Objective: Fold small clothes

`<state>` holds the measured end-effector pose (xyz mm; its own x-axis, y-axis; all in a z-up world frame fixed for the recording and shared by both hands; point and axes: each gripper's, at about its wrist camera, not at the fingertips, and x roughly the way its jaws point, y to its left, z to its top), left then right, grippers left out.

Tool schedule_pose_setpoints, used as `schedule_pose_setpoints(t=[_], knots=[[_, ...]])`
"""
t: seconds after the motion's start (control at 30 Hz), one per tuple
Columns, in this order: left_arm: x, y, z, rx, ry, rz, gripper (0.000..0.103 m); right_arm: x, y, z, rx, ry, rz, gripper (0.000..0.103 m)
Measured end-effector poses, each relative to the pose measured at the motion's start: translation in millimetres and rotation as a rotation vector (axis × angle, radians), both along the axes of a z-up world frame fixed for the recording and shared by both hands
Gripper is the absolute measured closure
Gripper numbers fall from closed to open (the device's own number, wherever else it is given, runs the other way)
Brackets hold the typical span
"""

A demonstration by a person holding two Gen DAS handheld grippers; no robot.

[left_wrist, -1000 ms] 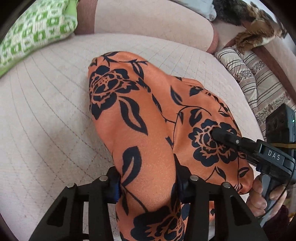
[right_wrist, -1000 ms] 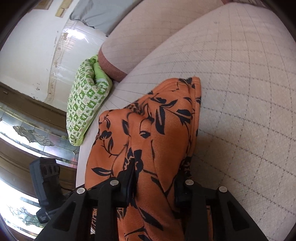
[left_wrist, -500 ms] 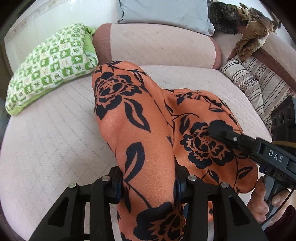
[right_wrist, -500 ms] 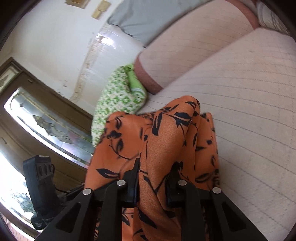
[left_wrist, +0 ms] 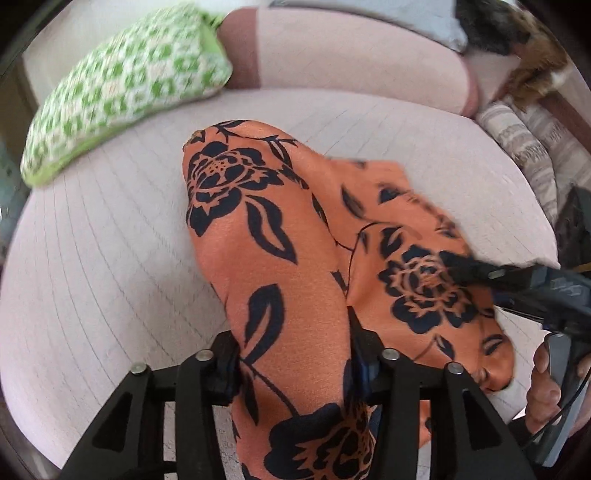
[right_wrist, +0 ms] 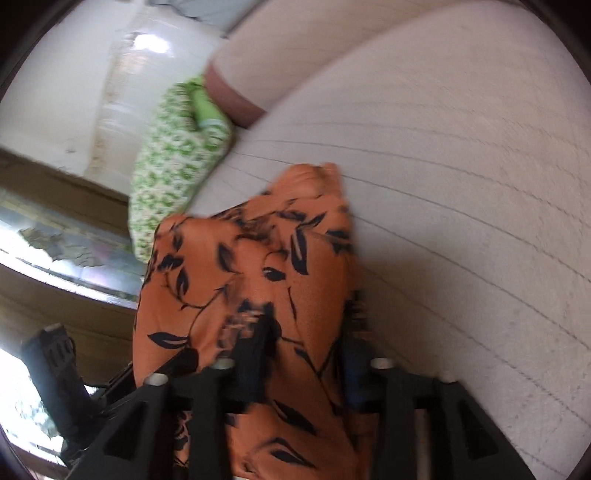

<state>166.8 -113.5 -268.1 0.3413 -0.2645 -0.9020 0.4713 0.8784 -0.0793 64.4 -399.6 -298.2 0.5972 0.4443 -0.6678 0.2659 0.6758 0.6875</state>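
A pale quilted sofa seat (left_wrist: pixel 110 258) lies under both my claws, with its padded backrest (left_wrist: pixel 351 55) behind. My left gripper (left_wrist: pixel 293 365) is clamped on a fold of the orange garment with black flowers (left_wrist: pixel 258 240); the cloth bulges up between the fingers and covers their tips, so I see only the black pads (left_wrist: pixel 221 365) pressing its sides. My right gripper (right_wrist: pixel 306 354) is likewise closed on the same garment (right_wrist: pixel 258 266), though that view is smeared with motion blur and the fingertips are lost under fabric. From the left camera the right gripper (left_wrist: pixel 465 269) reaches in from the right edge, its tip buried in a black flower print, its body blurred; part of my right hand (left_wrist: pixel 546 387) shows below it, cut off by the frame. The garment drapes from both grips down onto the seat, its far end lying on the cushion; what kind of garment it is I cannot tell. Beyond it, a green-and-white patterned pillow (left_wrist: pixel 122 81) rests against the backrest at the left. At the right edge are a striped cushion (left_wrist: pixel 528 147) and a brown, furry heap (left_wrist: pixel 517 33), too blurred to identify.
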Motion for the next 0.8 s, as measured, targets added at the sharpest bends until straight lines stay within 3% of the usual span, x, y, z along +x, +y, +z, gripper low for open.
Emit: schedule_pose_setpoints(t=[0.03,0.17,0.33,0.4,0.47,0.5,0.53,0.57,0.63,0.8], knots=[[3.2,5.1,-3.9,-0.016,0.018,0.013,0.046,-1.7,-6.4,-2.9,0.006,0.01,-0.026,0.022],[15.4,18.3,-18.5,-0.068,0.088,0.021,0.032,-7.0,-33.1,-11.9,0.106,-0.016,-0.093,0.021],[22.2,25.5,-35.4,-0.147,0.139,0.018,0.021,9.1,-15.3,-34.6,0.298,0.012,0.004,0.021],[23.4,29.2,-41.6,-0.194,0.171,0.025,0.021,27.9,5.1,-44.2,0.31,0.037,0.058,0.021],[20.0,31.2,-41.3,-0.214,0.161,0.021,0.028,38.1,24.4,-40.5,0.203,0.033,0.095,0.02],[17.0,30.6,-38.2,-0.206,0.139,0.015,0.035,42.5,31.5,-37.2,0.18,0.018,0.112,0.031],[13.6,29.4,-34.6,-0.195,0.117,0.004,0.04,46.6,36.8,-37.1,0.185,0.016,0.127,0.051],[10.2,29.1,-31.6,-0.187,0.102,-0.007,0.047,48.2,39.7,-37.5,0.182,0.018,0.134,0.055],[5.7,27.4,-23.5,-0.18,0.074,-0.016,0.052,48.4,47.5,-27.5,0.126,-0.011,0.15,0.061],[-6.1,21.9,4.4,-0.126,-0.042,-0.011,0.055,38.2,61.2,-0.1,0.059,-0.12,0.169,0.063]])
